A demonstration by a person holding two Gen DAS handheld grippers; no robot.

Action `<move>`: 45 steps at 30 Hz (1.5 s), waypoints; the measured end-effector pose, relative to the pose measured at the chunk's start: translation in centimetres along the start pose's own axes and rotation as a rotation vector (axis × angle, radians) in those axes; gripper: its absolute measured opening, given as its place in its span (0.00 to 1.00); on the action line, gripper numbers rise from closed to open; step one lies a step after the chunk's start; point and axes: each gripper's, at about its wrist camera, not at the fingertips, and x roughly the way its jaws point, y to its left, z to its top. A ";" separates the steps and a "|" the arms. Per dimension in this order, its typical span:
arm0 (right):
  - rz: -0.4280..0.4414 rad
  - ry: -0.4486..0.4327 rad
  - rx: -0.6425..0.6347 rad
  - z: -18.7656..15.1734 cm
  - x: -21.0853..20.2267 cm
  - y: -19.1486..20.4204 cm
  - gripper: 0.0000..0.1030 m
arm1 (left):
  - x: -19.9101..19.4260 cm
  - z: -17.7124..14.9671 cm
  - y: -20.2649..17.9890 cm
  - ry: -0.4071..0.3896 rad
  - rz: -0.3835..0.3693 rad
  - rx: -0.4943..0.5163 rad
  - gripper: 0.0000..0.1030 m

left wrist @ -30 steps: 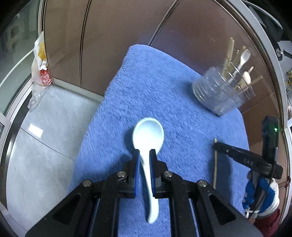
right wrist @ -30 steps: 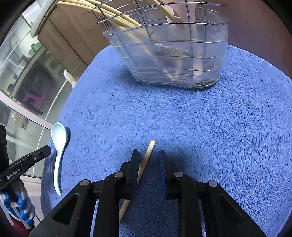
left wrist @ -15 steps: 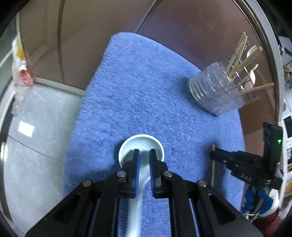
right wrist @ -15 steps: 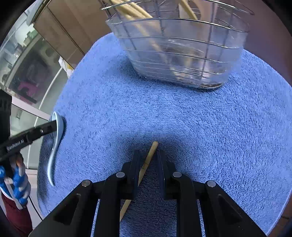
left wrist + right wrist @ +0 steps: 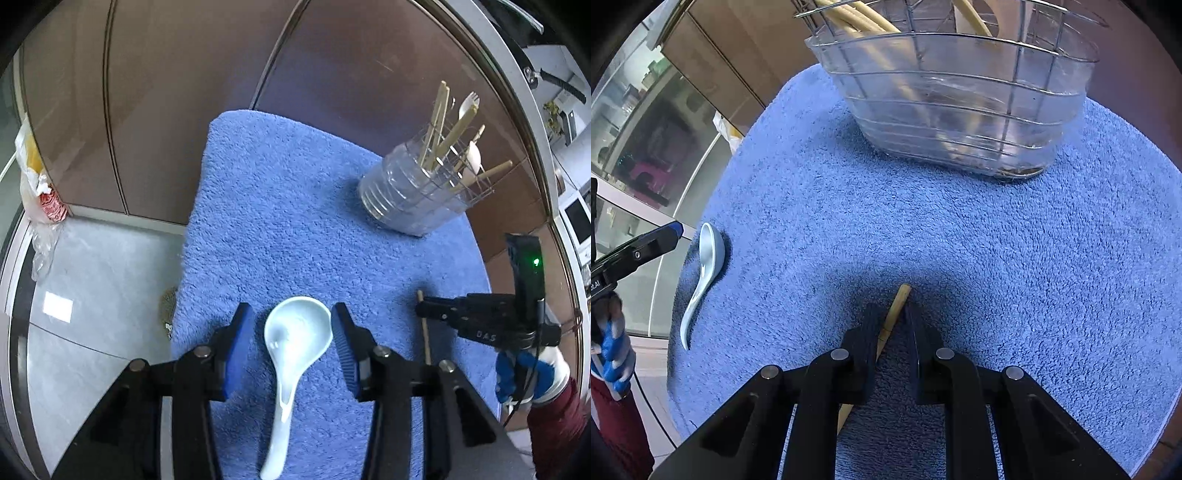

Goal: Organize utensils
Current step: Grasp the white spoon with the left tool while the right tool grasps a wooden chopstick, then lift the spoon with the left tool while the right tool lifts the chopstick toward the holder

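A blue towel (image 5: 295, 206) is spread over the worktop, with a wire utensil holder (image 5: 960, 110) standing at its far right. The collecting step appears under way: the right gripper (image 5: 892, 325), pointed steeply down, is closing narrowly around a bamboo chopstick (image 5: 899, 299) lying flat, which must next be lifted into the holder. The left gripper (image 5: 293, 343) is held wide open around the white spoon (image 5: 295, 332) lying near left, untouched.

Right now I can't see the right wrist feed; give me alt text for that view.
The right gripper points down at a blue towel, its jaws closing around a bamboo chopstick lying between them. Beyond stands a wire utensil basket holding more chopsticks. At far left a white soup spoon lies on the towel beside the left gripper.
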 end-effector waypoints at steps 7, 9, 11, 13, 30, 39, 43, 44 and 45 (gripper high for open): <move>-0.011 0.026 -0.011 -0.4 -0.2 -0.2 0.14 | 3.0 0.6 0.5 0.073 -0.032 0.048 0.41; -0.009 0.040 -0.010 -0.5 -0.2 -0.3 0.14 | 3.9 0.9 0.7 0.101 -0.045 0.066 0.41; -0.014 0.053 -0.014 -0.4 -0.2 -0.2 0.14 | 4.5 1.2 0.9 0.124 -0.055 0.083 0.40; -0.025 0.060 -0.019 -0.4 -0.1 -0.1 0.14 | 4.9 1.4 0.8 0.135 -0.064 0.101 0.40; -0.024 0.026 -0.042 -1.1 -0.5 0.3 0.06 | 2.9 0.4 -1.2 0.083 0.038 0.114 0.06; 0.089 -0.209 -0.067 -6.1 -6.3 -1.6 0.06 | -2.8 -1.0 -2.7 -0.098 0.038 0.066 0.06; 0.103 -0.371 -0.087 -8.2 -10.7 -2.2 0.06 | -5.8 -0.6 -5.3 -0.192 0.038 0.086 0.05; 0.102 -0.410 -0.096 -8.4 -11.9 -2.2 0.06 | -6.5 -0.4 -5.9 -0.214 0.034 0.091 0.05; 0.103 -0.460 -0.107 -8.4 -13.3 -2.1 0.06 | -7.5 0.0 -7.0 -0.249 0.024 0.098 0.05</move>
